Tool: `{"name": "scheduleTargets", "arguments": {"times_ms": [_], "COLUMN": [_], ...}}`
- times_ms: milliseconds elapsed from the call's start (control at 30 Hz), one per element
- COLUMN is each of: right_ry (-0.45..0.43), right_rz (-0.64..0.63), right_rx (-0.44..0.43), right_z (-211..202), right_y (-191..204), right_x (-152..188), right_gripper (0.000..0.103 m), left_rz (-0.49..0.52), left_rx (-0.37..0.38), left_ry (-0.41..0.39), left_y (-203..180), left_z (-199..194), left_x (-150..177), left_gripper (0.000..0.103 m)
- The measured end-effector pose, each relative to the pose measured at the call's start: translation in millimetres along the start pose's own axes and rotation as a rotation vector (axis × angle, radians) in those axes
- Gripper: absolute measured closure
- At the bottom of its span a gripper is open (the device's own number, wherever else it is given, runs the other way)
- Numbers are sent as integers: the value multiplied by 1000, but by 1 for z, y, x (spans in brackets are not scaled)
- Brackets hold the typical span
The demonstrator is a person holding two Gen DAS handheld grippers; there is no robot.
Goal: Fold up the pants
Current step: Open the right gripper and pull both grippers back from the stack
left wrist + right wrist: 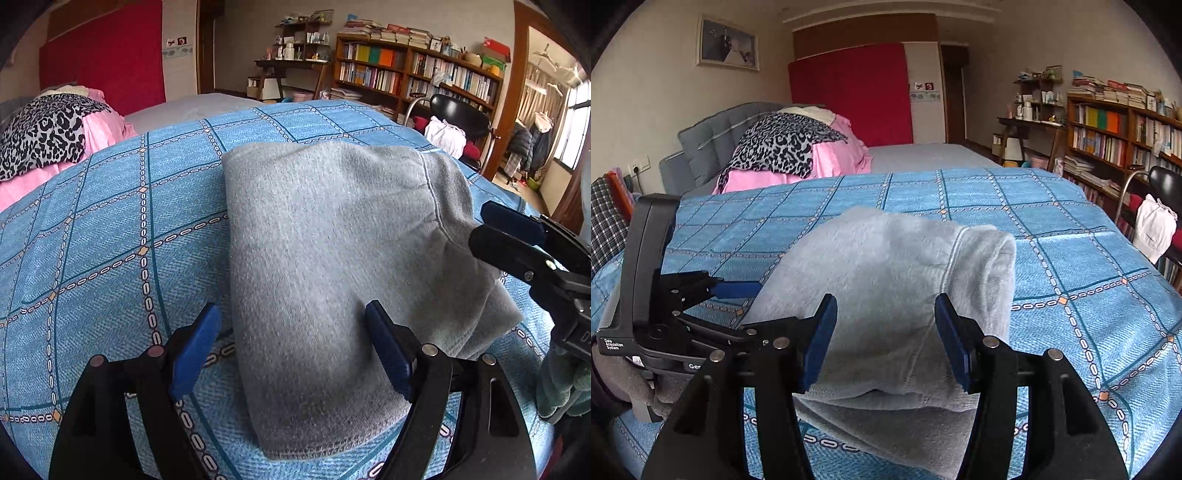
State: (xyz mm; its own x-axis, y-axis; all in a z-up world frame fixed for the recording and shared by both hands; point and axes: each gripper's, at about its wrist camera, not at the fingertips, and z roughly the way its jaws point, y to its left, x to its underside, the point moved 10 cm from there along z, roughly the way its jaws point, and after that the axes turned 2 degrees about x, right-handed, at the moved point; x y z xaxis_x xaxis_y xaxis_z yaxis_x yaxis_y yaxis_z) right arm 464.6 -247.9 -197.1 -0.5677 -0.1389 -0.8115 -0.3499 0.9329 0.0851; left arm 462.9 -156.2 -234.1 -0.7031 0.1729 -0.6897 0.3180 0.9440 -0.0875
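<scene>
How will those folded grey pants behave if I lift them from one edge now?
The pants would probably sag and unfold: the fleecy cloth lies in loose, rounded layers on the bedspread. They look light for their bulk, since the fabric seems soft and fluffy. They likely won't slip, as the nap should catch the blue pads.

Under your grippers the pants [332,258] are a soft grey fleece, matt and slightly napped, with a stitched hem along the near edge; the bedspread [110,240] beneath is a woven blue cloth with a fine ribbed texture; your left gripper [291,354] is matt black plastic with dull blue rubbery pads and small shiny metal pins; your right gripper [886,339] has the same finish; the bookshelf [417,70] behind looks like varnished brown wood; the chair [458,110] back is glossy black.
</scene>
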Motion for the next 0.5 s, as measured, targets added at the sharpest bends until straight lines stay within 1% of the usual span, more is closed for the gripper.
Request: {"name": "scheduleTargets", "arguments": {"times_ms": [67,100,167,333,400,500], "right_ry": [78,104,109,120,119,106], "right_rz": [13,27,48,-14,-34,-35], "right_rx": [66,75,75,142,162,167], "right_z": [14,19,21,27,26,23], "right_y": [-13,-17,-21,-15,-12,-9], "right_x": [14,19,24,27,26,16], "right_gripper": [48,51,52,52,52,52], "left_rz": [-10,-15,-16,1,0,6], "left_rx": [0,1,6,-20,-27,-40], "left_ry": [0,-2,-1,-14,-18,-24], "left_y": [4,4,2,-2,-2,-2], "left_z": [-2,-2,-2,-3,-4,-5], "left_x": [7,9,12,12,14,13], "left_gripper": [22,21,19,18,18,18]}}
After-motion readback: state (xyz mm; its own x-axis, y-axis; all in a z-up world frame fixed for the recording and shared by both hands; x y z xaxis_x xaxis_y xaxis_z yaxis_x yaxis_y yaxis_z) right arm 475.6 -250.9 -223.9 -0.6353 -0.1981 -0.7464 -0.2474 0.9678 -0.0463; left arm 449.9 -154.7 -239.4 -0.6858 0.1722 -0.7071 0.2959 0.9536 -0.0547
